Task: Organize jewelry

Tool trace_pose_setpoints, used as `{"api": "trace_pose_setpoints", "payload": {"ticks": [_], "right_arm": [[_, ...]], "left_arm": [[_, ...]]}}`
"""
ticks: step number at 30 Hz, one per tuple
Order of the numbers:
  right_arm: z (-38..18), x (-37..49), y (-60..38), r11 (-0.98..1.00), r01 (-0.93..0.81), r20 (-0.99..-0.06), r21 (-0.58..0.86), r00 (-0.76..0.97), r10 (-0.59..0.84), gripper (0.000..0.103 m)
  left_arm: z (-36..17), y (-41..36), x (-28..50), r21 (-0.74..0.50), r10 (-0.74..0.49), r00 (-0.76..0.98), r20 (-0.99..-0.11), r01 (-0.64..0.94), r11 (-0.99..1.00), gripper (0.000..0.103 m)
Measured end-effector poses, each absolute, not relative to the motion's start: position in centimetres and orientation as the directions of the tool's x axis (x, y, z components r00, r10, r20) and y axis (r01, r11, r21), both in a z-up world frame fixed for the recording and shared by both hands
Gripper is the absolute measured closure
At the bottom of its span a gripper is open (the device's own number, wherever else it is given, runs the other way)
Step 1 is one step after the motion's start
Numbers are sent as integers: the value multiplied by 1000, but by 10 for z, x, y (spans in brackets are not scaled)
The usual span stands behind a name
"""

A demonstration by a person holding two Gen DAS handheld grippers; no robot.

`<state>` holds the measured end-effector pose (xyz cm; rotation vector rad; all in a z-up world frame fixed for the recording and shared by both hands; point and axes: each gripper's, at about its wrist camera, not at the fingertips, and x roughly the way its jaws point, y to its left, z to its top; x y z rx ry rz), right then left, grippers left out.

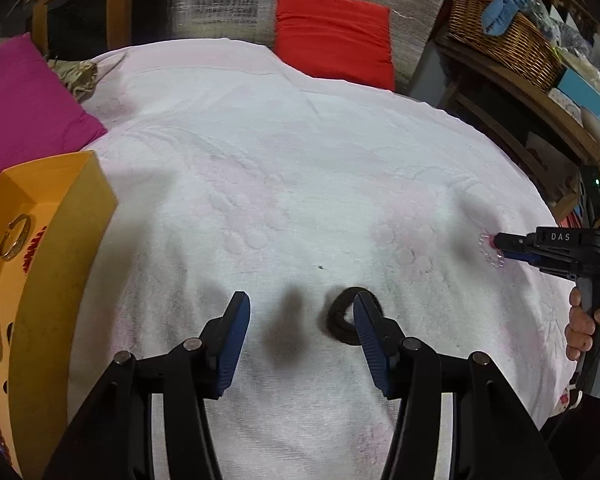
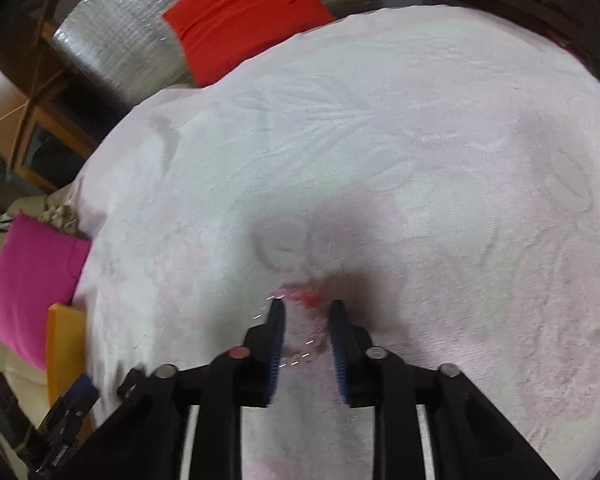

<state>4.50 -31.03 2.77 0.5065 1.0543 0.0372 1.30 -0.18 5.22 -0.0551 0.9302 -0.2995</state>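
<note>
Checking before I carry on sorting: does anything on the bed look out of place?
Two pieces lie loose on the white towel, outside the orange box: a black ring-shaped band by the left gripper, and a clear, pink-centred piece between the right gripper's fingers. Nothing looks spilled or damaged.

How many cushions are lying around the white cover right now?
2. A pink cushion sits at the cover's left edge beside the yellow box; a red cushion lies at the far end. Others may be out of view.

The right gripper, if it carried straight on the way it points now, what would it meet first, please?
Most likely the sparkly pink-red jewelry piece lying between the right gripper fingertips on the pale towel; blur leaves depth uncertain.
</note>
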Motion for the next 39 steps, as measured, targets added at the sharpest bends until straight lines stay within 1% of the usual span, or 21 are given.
{"api": "trace_pose_setpoints", "payload": {"ticks": [7, 9, 11, 14, 20, 25, 30, 31, 33, 34, 35, 38, 39], "right_arm": [[30, 41, -308, 886, 176, -825, 429, 476, 305, 80], [32, 38, -308, 892, 191, -830, 410, 483, 278, 80], [35, 36, -310, 893, 194, -825, 406, 498, 267, 80], [36, 36, -308, 898, 196, -823, 395, 510, 251, 80], [29, 39, -297, 924, 184, -849, 336, 485, 211, 80], [23, 40, -298, 923, 200, -850, 329, 488, 198, 79], [23, 39, -288, 951, 178, -853, 254, 504, 134, 80], [23, 39, -286, 954, 175, -853, 241, 507, 122, 84], [24, 39, -285, 957, 173, -850, 231, 514, 112, 87], [25, 39, -285, 957, 171, -849, 232, 517, 113, 88], [25, 38, -285, 957, 170, -847, 235, 518, 116, 88], [27, 37, -288, 950, 169, -840, 262, 524, 138, 89], [28, 37, -290, 947, 170, -837, 273, 527, 147, 89]], "left_arm": [[44, -17, 15, -154, -273, 525, -806, 258, 954, 48], [42, -21, 16, -142, -264, 518, -814, 263, 954, 47], [39, -25, 16, -132, -253, 513, -820, 261, 956, 42], [35, -32, 17, -116, -238, 506, -829, 262, 958, 42], [31, -41, 18, -77, -211, 513, -832, 269, 960, 42], [26, -46, 19, -60, -201, 514, -834, 277, 959, 42], [23, -49, 22, -74, -218, 509, -833, 288, 955, 42], [22, -48, 23, -81, -225, 507, -832, 290, 953, 42], [20, -49, 24, -89, -233, 503, -832, 294, 952, 52], [20, -49, 25, -87, -232, 500, -834, 296, 951, 59], [20, -50, 26, -85, -230, 502, -834, 295, 952, 64], [22, -47, 26, -100, -240, 505, -829, 288, 952, 73], [23, -46, 26, -103, -239, 507, -828, 282, 954, 74]]}}
